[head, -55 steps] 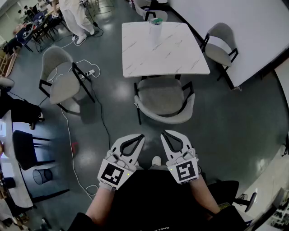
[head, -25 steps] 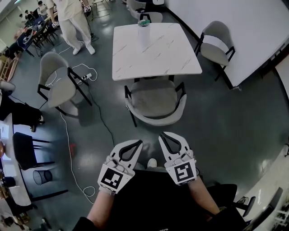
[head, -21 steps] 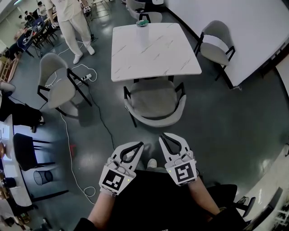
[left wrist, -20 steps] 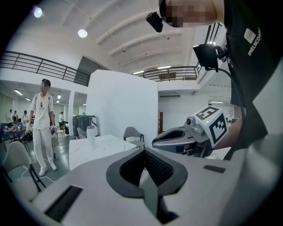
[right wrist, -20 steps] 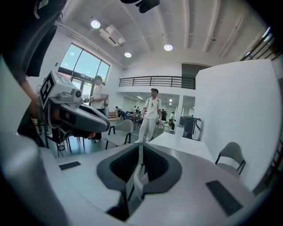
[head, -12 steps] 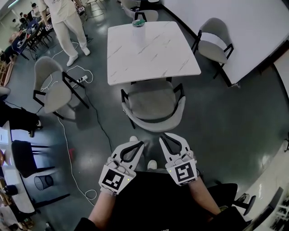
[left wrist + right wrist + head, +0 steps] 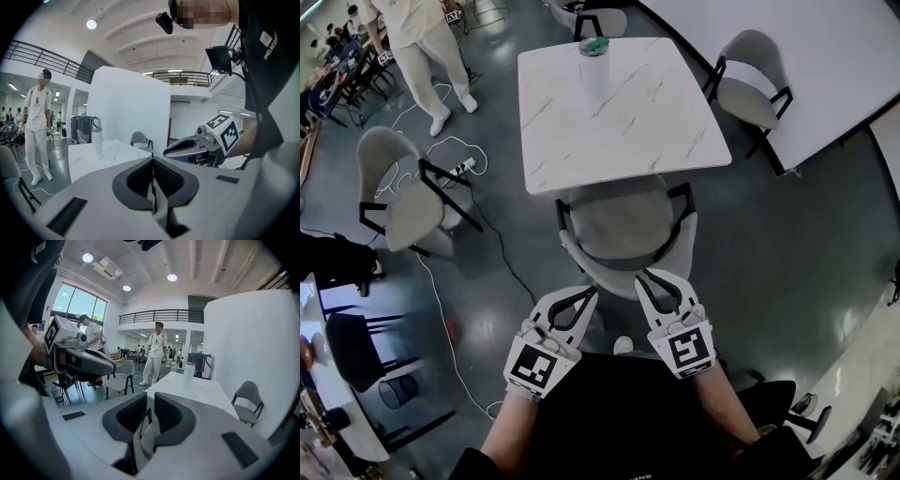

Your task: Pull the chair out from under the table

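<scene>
Now chair [image 7: 623, 228] nearer both grippers [image 7: 590, 294]

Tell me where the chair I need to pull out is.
Head view, centre: the chair sits at the marble table's near edge, just beyond the left gripper and right gripper.

Head view steeply down; gripper views low, forward; all share table [image 7: 619, 112].

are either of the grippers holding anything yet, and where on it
Nothing is held. The left gripper and right gripper both have their jaws closed on nothing, near the backrest of the chair but not gripping it.
</scene>
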Tool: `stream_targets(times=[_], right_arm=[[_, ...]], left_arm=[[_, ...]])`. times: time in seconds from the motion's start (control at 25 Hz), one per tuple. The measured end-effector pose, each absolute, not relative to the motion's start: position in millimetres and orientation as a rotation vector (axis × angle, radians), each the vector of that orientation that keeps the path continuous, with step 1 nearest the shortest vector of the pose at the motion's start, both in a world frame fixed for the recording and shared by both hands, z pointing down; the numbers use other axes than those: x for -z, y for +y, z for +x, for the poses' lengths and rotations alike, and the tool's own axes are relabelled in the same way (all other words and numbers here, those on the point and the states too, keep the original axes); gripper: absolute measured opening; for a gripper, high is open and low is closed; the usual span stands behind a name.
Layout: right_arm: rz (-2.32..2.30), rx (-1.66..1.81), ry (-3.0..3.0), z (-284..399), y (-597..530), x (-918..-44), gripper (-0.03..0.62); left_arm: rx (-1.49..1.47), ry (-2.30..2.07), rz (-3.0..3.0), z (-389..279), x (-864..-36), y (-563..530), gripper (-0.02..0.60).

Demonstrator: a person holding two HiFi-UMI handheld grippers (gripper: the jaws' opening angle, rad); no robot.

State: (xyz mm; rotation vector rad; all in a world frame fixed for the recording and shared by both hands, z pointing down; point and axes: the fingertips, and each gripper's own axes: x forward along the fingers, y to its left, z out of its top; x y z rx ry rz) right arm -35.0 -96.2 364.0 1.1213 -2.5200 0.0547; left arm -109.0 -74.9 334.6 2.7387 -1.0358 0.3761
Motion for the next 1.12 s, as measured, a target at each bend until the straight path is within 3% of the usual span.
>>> stream_targets(times=[0.24,0.48,0.68,0.96,1.12], right_arm=[[1.102,-0.079,-2.476,-54,-143,-376,0.052],[1.003,-0.083,-2.402,-67,-174,-404,0.175],[0.864,-0.075,-2.275,-54,-182,-445,0.261],[0.59,-0.179,-2.154,-23,-157,-508,0.333],[0.433,-0.213,-2.079,-5,-135,-544,0.356]], left_arm=[[-0.398,-0.936,2.764,-128,-348,-124,0.008],[-0.424,-0.81,2.759,-134,-376,-155,0.019],[-0.526,-0.66,2.727,-122,-412,-163,0.093],[-0.733,-0.399,2.751,-80,-470,-153,0.247],[-0.872,-0.244,2.758,-56,-507,-140,0.287]])
